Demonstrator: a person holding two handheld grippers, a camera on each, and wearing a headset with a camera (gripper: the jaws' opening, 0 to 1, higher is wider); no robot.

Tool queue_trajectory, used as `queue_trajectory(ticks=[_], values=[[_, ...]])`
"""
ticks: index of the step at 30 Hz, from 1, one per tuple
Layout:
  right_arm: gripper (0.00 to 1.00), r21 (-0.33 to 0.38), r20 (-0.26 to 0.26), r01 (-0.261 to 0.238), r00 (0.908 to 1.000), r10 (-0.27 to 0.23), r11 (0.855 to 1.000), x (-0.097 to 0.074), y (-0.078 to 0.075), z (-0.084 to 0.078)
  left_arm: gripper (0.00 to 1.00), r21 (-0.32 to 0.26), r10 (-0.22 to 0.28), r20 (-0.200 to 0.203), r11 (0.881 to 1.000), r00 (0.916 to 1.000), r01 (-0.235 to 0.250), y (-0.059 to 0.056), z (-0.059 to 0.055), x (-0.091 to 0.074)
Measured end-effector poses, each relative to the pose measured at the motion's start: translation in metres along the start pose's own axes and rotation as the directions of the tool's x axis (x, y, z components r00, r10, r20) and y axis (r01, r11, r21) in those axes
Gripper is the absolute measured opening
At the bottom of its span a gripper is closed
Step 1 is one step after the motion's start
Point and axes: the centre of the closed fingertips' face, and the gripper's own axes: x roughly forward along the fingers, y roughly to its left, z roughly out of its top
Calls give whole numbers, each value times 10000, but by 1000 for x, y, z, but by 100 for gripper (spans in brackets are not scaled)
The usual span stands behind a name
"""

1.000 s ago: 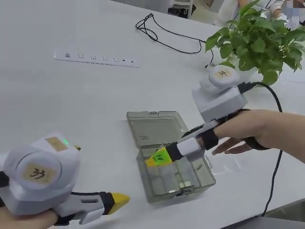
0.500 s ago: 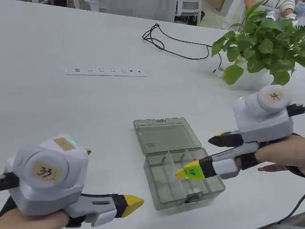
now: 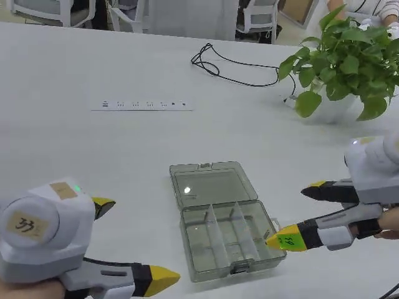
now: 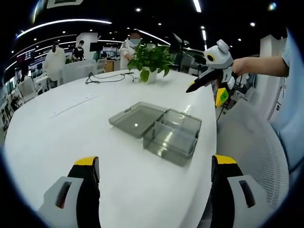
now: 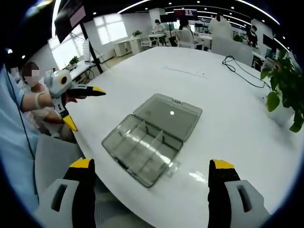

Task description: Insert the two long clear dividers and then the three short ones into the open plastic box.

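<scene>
White worktop point(image 3: 75, 156) carried the open plastic box point(image 3: 249, 246) at the middle of the head view, its lid point(image 3: 212, 185) folded flat toward 12 o'clock. Long clear dividers point(image 3: 216, 240) already stood in the tray, running roughly from 11 to 5 o'clock along its longer side. Shorter cross pieces seemed to sit between them, though their number could not be told.

In the right gripper view a faint clear patch point(image 5: 195, 175) lay on the worktop just beside the box's near corner. It may have been a loose divider, but that was too dim to settle.

The right tool point(image 3: 296, 215) hung at the box's 3 o'clock, jaws spread wide and empty, the lower tip just off the tray's rim. The left tool point(image 3: 134, 242) waited at 8 o'clock, also spread and empty, well apart from the box. By that layout the right tool was the nearer one for any piece left to seat.

A power strip point(image 3: 142, 104) lay off at 11 o'clock and a potted plant point(image 3: 340, 59) at 1 o'clock.
</scene>
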Motion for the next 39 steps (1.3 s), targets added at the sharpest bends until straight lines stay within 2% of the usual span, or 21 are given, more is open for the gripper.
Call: queue_trajectory(ticks=[4,5,7,10,13,14,16,19,21,23,24,25,26,28,29,30,31,34,36,37,39], values=[[100,-697,-329,-230,9992,208,9973,-4,-14,-15,100,-268,170,7,9995,9999,-170,-5,1,3],[100,-1059,-568,-331,9980,272,9938,-5,-19,-21,98,-341,306,-192,9989,9993,-313,-6,-2,4],[100,-1526,-843,-481,9958,354,9871,-6,-25,-26,99,-411,308,-45,9987,9995,-310,-12,0,5],[100,-1999,-1181,-551,9925,318,9783,-7,-37,-32,99,-586,545,-85,9968,9985,-549,-17,0,4],[98,-2526,-1470,-934,9875,572,9630,-6,-45,-37,99,-703,739,-150,9947,9972,-748,-21,0,5],[97,-3018,-1770,-1263,9814,746,9450,-6,-46,-41,99,-733,808,-154,9940,9966,-817,-21,0,6],[92,-3687,-2224,-1471,9727,666,9178,-5,-53,-48,98,-731,894,-194,9932,9958,-906,-23,0,6],[92,-4189,-2732,-1874,9592,735,8885,1,-60,-55,98,-748,1029,-258,9917,9944,-1045,-25,0,6],[91,-4492,-2859,-2080,9548,807,8689,4,-64,-56,98,-777,1180,-254,9898,9927,-1197,-25,1,5],[89,-5035,-2972,-2477,9492,1033,8277,10,-67,-56,97,-846,1318,-225,9875,9910,-1332,-25,2,4],[87,-5024,-3271,-2503,9411,860,8276,11,-71,-60,97,-836,1373,-225,9868,9903,-1388,-27,3,4],[85,-5387,-3513,-2521,9345,576,8039,21,-87,-68,97,-834,1422,-220,9861,9896,-1436,-27,3,5],[84,-5611,-3611,-2599,9312,501,7859,24,-89,-69,97,-884,1519,-195,9843,9882,-1530,-27,3,5],[81,-5688,-3859,-2809,9211,508,7730,30,-92,-73,97,-989,1619,-132,9818,9867,-1624,-28,4,5],[78,-5865,-4014,-2973,9146,484,7534,32,-92,-75,97,-1011,1662,-88,9809,9861,-1662,-29,5,5],[75,-6007,-4010,-2962,9152,407,7425,34,-95,-74,97,-1031,1700,-53,9801,9854,-1697,-29,5,5],[73,-6067,-4057,-2881,9137,230,7409,36,-97,-74,97,-1072,1742,-35,9790,9847,-1736,-30,5,5],[70,-6229,-4161,-3134,9086,357,7168,41,-94,-75,97,-1171,1832,-15,9763,9831,-1821,-32,4,7],[66,-6530,-4469,-3374,8945,148,6780,42,-103,-77,97,-1197,1863,8,9754,9825,-1849,-34,4,7],[66,-6670,-4511,-3332,8925,-53,6664,42,-107,-76,97,-1219,1883,39,9749,9821,-1864,-34,5,7],[66,-6653,-4533,-3459,8913,102,6616,46,-106,-77,96,-1257,1936,54,9734,9811,-1914,-34,5,8]])
